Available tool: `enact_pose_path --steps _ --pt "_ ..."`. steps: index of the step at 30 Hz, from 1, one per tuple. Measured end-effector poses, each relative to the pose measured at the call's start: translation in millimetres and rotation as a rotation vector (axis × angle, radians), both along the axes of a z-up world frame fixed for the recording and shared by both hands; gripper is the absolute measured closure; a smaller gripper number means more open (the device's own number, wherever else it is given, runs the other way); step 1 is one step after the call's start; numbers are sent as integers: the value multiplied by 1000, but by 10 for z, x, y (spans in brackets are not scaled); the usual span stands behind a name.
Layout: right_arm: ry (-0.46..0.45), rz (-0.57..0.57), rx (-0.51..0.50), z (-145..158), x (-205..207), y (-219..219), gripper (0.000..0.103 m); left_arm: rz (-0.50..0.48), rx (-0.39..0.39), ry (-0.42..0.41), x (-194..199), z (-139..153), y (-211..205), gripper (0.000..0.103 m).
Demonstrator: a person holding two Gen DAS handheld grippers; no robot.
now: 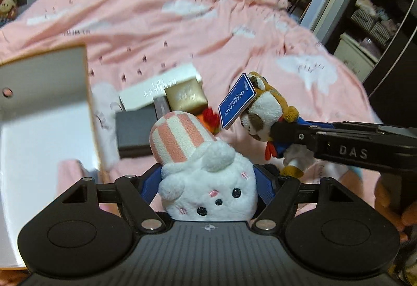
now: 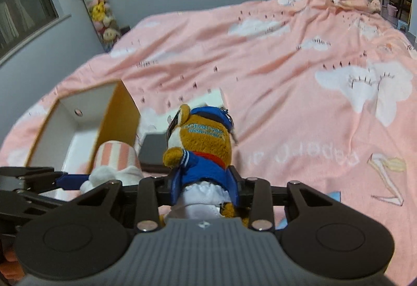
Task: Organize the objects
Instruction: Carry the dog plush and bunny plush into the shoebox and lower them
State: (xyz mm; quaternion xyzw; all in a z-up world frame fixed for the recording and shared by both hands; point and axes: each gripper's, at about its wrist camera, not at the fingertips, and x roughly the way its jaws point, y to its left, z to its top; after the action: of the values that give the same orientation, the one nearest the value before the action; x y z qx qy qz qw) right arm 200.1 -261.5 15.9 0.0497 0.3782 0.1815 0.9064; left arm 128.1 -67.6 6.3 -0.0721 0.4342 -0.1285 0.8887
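My left gripper (image 1: pixel 208 181) is shut on a white plush (image 1: pixel 208 181) with a pink-striped hat, held above the pink bed; the plush also shows in the right wrist view (image 2: pixel 114 163). My right gripper (image 2: pixel 206 181) is shut on a brown animal plush (image 2: pixel 203 145) in a blue outfit; in the left wrist view that plush (image 1: pixel 268 109) carries a blue Ocean Park tag (image 1: pixel 237 101) and the right gripper (image 1: pixel 286 135) reaches in from the right. An open white box with tan sides (image 2: pixel 78 124) lies on the bed at left, close to the left gripper.
A white box (image 1: pixel 156 90), a gold box (image 1: pixel 186 97), a dark box (image 1: pixel 135 129) and a red-orange item (image 1: pixel 211 116) lie together on the pink cloud-print blanket (image 2: pixel 299 93). A hanging column of plush toys (image 2: pixel 99 4) is by the wall. Shelves (image 1: pixel 378 25) stand at right.
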Motion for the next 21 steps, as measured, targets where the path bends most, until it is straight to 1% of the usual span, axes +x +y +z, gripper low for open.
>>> enact_pose_path --steps 5,9,11,17,19,21 --pt "-56 22 50 262 -39 220 65 31 18 -81 -169 298 316 18" --pt "-71 73 117 416 -25 490 65 92 65 -125 -300 428 602 18" --pt "-65 101 156 462 -7 648 65 120 91 -134 -360 461 756 18" --pt "6 209 267 457 49 1213 65 171 176 -93 -450 434 1170 18" --pt "49 240 291 404 76 1408 65 166 212 -72 -462 407 1260 18" --pt "103 269 317 326 115 1586 65 161 231 -41 -469 366 1397 18"
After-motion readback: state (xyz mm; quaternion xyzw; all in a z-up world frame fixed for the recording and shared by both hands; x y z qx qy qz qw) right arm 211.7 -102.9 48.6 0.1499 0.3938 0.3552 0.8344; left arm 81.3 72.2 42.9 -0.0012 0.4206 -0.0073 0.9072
